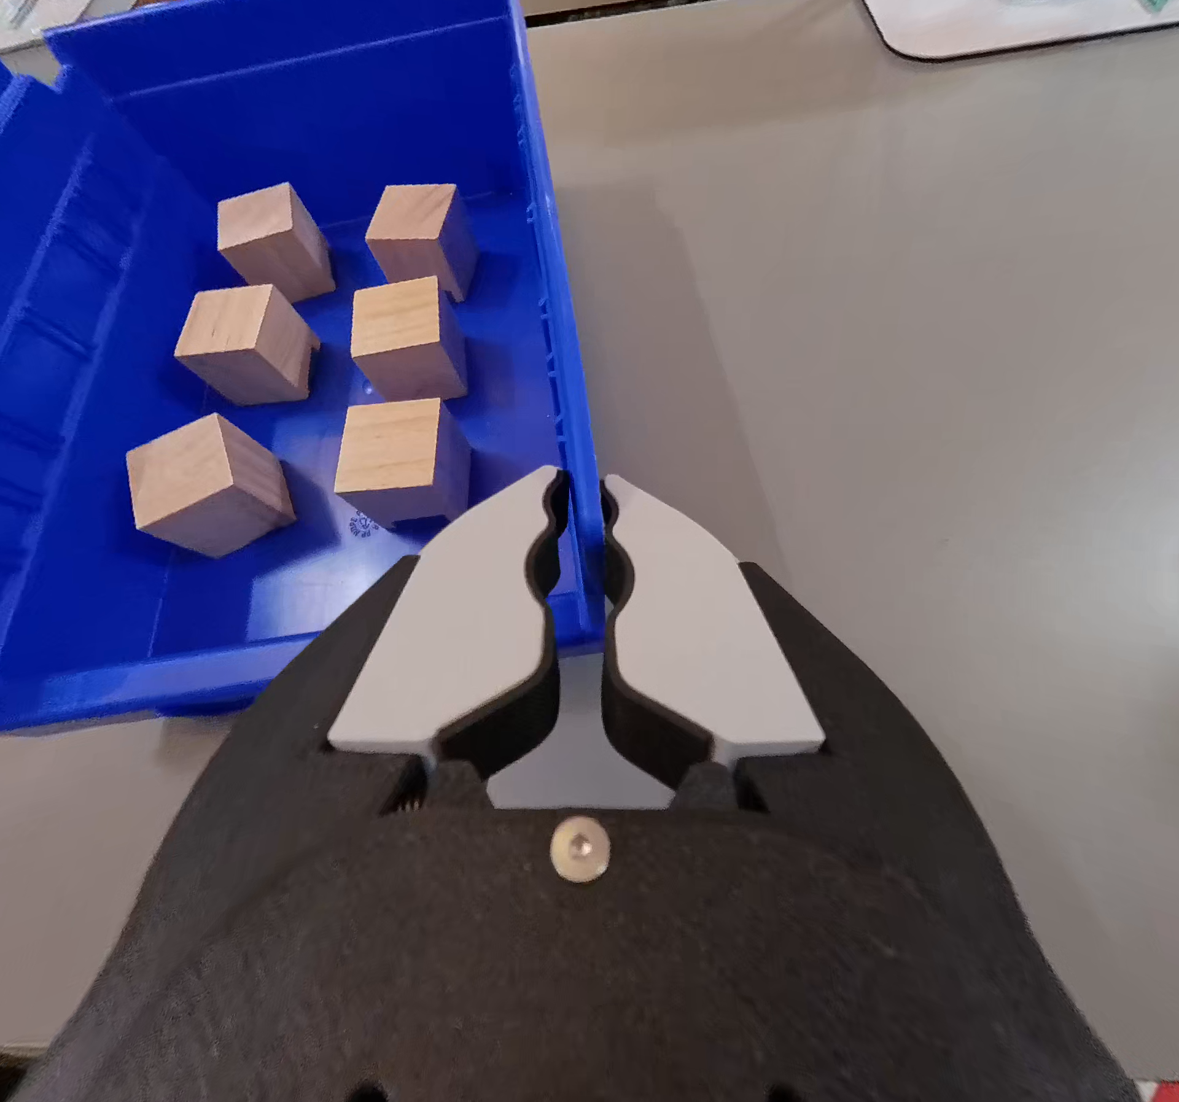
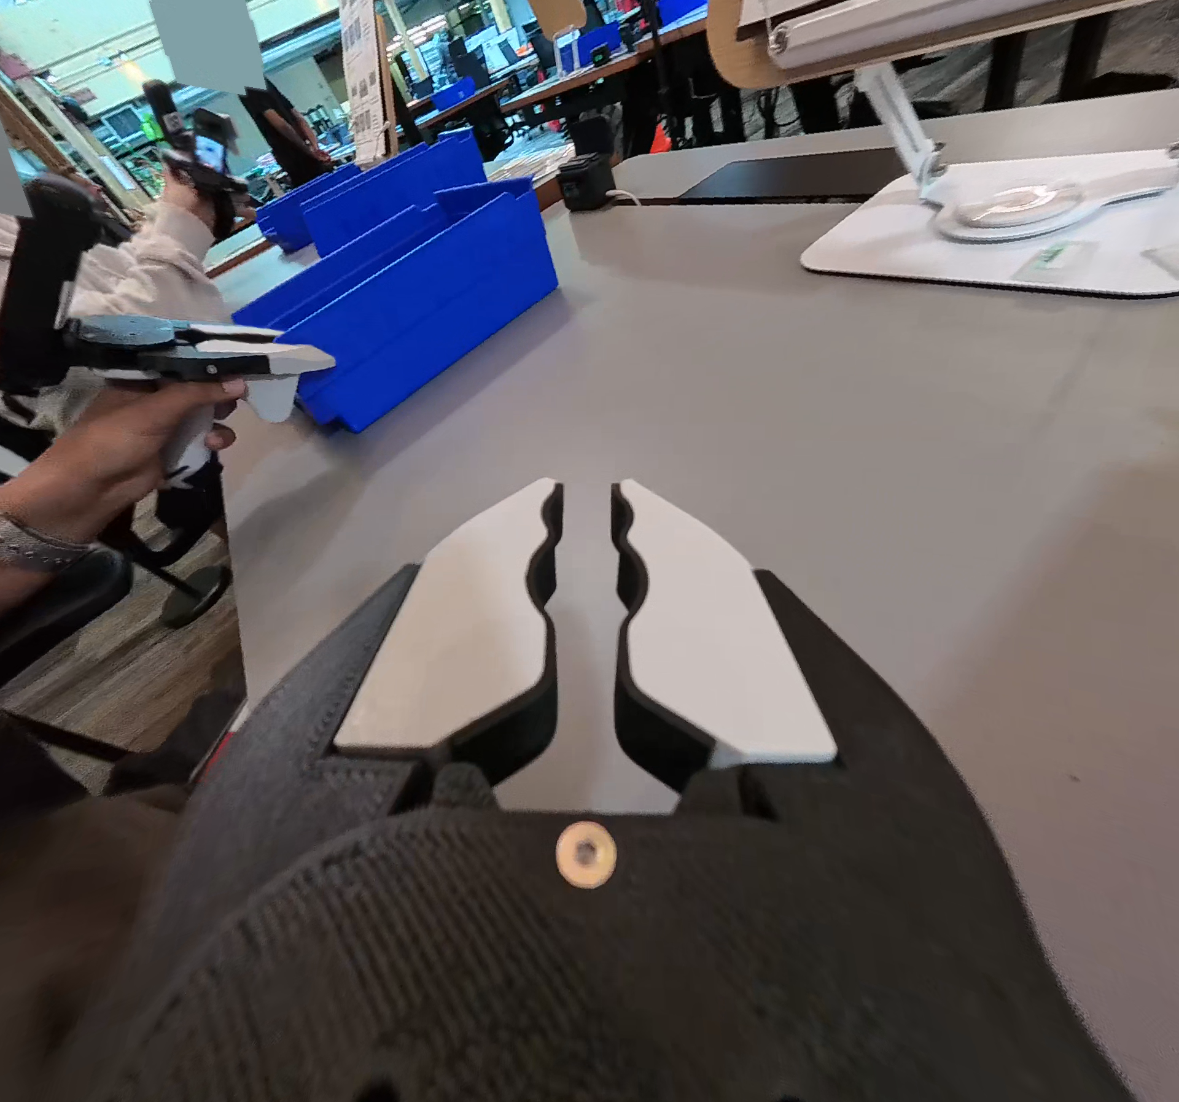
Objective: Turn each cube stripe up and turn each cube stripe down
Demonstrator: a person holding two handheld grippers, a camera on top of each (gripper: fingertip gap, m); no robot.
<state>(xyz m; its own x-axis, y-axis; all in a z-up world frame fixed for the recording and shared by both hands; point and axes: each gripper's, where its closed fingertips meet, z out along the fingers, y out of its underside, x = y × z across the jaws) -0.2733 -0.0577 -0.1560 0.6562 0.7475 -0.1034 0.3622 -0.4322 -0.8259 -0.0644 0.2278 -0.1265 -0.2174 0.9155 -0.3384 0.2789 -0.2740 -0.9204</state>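
Note:
Several plain wooden cubes [image 1: 408, 331] stand in two rows inside a blue bin [image 1: 319, 83] in the left wrist view. No stripe shows on their top faces; some have a notch at the bottom edge. My left gripper [image 1: 585, 484] hovers over the bin's right wall near its front corner, jaws nearly together and empty. It also shows from the side in the right wrist view [image 2: 319, 362], by the bin's [image 2: 434, 306] near corner. My right gripper [image 2: 587, 488] is over the bare grey table to the right of the bin, jaws nearly together and empty. The cubes are hidden in this view.
A white stand base [image 2: 957, 261] sits at the table's back right, also in the left wrist view [image 1: 995, 12]. More blue bins [image 2: 383, 191] lie behind and left [image 1: 38, 306]. A small black box [image 2: 584, 181] stands at the back. Another person's sleeve [image 2: 159, 261] is far left. The table's edge [image 2: 233, 561] is at the left.

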